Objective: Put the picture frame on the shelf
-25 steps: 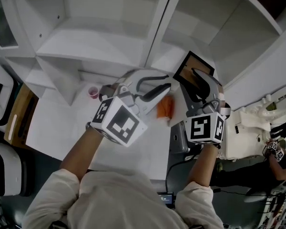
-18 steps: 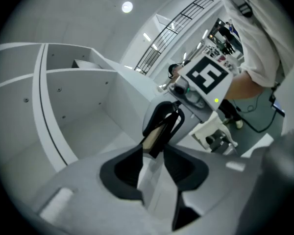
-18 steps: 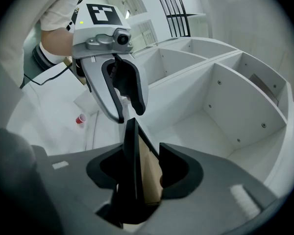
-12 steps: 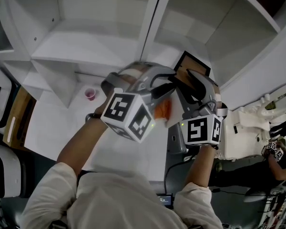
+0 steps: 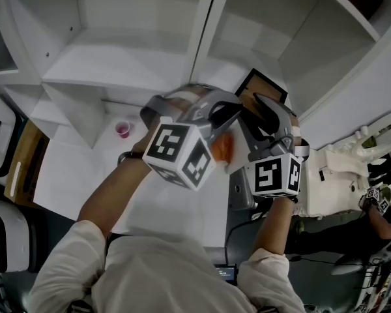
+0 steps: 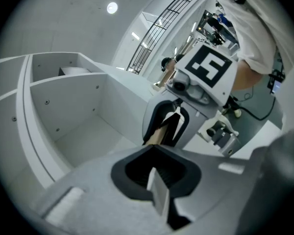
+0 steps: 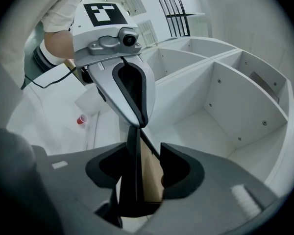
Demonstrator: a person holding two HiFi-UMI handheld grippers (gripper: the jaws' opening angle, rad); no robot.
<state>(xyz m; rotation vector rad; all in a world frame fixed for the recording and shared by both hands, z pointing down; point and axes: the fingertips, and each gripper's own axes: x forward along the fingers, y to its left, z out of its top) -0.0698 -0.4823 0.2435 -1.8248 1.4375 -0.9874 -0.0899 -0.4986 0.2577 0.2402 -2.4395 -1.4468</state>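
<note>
The picture frame [image 5: 264,87], black-edged with a brown face, is held upright in front of the white shelf unit [image 5: 137,51] by my right gripper [image 5: 260,113], whose jaws are shut on its lower edge. In the right gripper view the frame [image 7: 149,175] stands edge-on between the pads. My left gripper [image 5: 233,113] reaches in from the left. Its jaws have just been closing and now stand shut, with their tips [image 7: 137,122] against the frame's far top edge. I cannot tell whether they pinch any part of it. The left gripper view shows the frame [image 6: 159,133] just past my jaw tips.
Open white shelf compartments [image 7: 220,111] lie straight ahead and to the left [image 6: 73,111]. A small pink cup [image 5: 122,129] and an orange object [image 5: 223,147] sit on the white tabletop below. White equipment [image 5: 339,175] stands at the right.
The left gripper rolled and moved right up to the frame, and its jaws went from open to shut. The right gripper and the frame stayed where they were.
</note>
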